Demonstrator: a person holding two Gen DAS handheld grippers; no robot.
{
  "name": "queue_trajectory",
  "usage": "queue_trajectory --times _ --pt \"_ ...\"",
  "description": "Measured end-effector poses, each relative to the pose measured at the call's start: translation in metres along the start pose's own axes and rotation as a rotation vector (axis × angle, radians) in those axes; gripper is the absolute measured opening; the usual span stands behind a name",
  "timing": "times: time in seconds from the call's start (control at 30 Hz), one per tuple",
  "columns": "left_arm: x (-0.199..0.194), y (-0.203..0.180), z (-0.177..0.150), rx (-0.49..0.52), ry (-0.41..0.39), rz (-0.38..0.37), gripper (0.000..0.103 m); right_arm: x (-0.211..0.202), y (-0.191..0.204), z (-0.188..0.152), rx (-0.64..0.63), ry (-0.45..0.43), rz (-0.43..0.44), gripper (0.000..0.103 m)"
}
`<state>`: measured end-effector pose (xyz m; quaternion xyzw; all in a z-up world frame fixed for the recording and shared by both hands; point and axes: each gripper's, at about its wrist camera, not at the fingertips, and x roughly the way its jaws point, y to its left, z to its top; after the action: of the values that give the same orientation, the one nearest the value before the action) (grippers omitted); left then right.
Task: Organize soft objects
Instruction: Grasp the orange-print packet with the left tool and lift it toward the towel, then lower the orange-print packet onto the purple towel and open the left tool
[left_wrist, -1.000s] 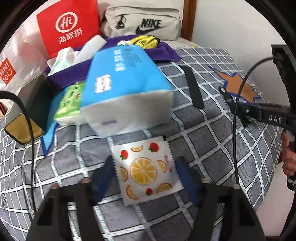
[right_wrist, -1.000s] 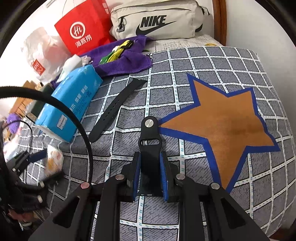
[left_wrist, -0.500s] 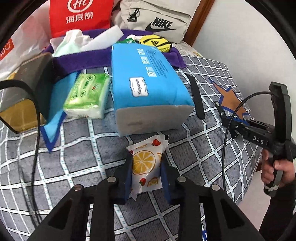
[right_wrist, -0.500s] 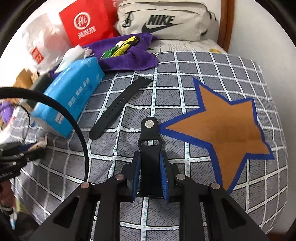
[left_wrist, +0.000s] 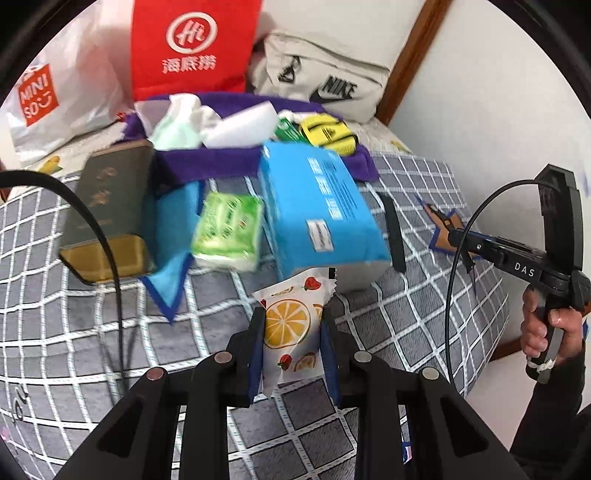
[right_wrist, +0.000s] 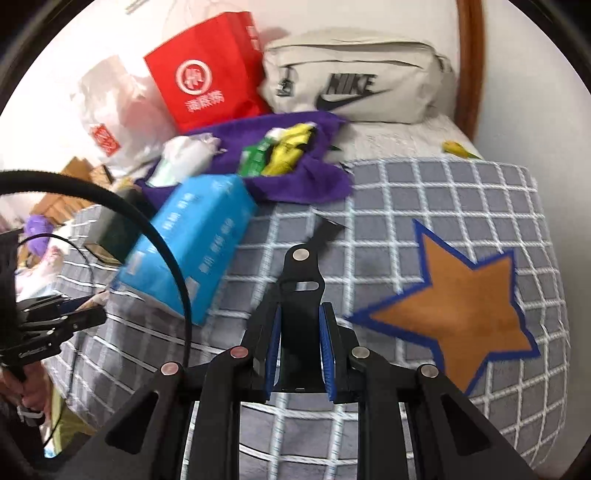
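My left gripper is shut on a white wipes packet printed with orange slices and strawberries, held above the checked bedspread. Behind it lie a blue tissue pack and a small green tissue pack. My right gripper is shut on a black strap piece with a silver stud and hangs over the bedspread. A second black strap lies on the cover to the right of the blue pack. A purple towel at the back holds yellow and green items.
A red paper bag, a white plastic bag and a beige Nike pouch stand along the wall. A dark box lies at the left. An orange star patch marks the bedspread's right side. A hand grips the other handle.
The left gripper closed on the fruit-printed packet and lifted it off the cover. The right gripper rose with the strap piece still pinched, and its view tilted toward the bags.
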<state>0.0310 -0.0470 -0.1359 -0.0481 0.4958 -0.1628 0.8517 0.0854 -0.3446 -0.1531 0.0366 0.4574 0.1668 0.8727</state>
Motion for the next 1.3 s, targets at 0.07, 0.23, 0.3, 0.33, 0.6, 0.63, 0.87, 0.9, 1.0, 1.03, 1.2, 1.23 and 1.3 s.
queue_trajectory --times 0.07,0.23,0.3,0.33,0.6,0.63,0.87,0.9,1.0,1.03,1.2,1.23,1.3 --pt "-0.008 0.005 0.004 -0.009 -0.014 0.002 0.026 0.000 0.007 0.008 -0.021 -0.008 0.001 0.021" --pt "-0.025 0.018 0.018 -0.018 -0.056 0.039 0.026 0.002 0.022 0.028 -0.075 -0.015 0.017 0.021" --pt "-0.031 0.024 0.026 -0.018 -0.072 0.057 0.026 0.004 0.027 0.037 -0.090 -0.019 0.024 0.021" --pt "-0.034 0.026 0.030 -0.018 -0.078 0.062 0.026 0.005 0.030 0.042 -0.095 -0.022 0.031 0.021" --pt "-0.045 0.044 0.075 0.009 -0.137 0.130 0.026 0.022 0.044 0.076 -0.123 -0.028 0.075 0.021" --pt "-0.045 0.047 0.082 0.010 -0.141 0.132 0.026 0.024 0.045 0.080 -0.124 -0.027 0.082 0.021" --pt "-0.037 0.062 0.117 0.011 -0.166 0.131 0.026 0.040 0.049 0.112 -0.109 -0.039 0.082 0.021" --pt "-0.036 0.063 0.121 0.012 -0.166 0.128 0.026 0.043 0.049 0.116 -0.108 -0.040 0.083 0.021" --pt "-0.028 0.067 0.134 0.013 -0.166 0.122 0.026 0.051 0.053 0.130 -0.114 -0.045 0.084 0.021" --pt "-0.025 0.068 0.140 0.016 -0.164 0.119 0.026 0.054 0.054 0.135 -0.116 -0.046 0.084 0.021" --pt "-0.011 0.072 0.158 0.021 -0.162 0.110 0.026 0.071 0.055 0.161 -0.112 -0.051 0.094 0.021" --pt "-0.009 0.073 0.162 0.019 -0.161 0.102 0.026 0.074 0.055 0.165 -0.114 -0.051 0.091 0.021" --pt "-0.004 0.076 0.169 0.015 -0.159 0.098 0.026 0.084 0.057 0.175 -0.120 -0.043 0.090 0.021"
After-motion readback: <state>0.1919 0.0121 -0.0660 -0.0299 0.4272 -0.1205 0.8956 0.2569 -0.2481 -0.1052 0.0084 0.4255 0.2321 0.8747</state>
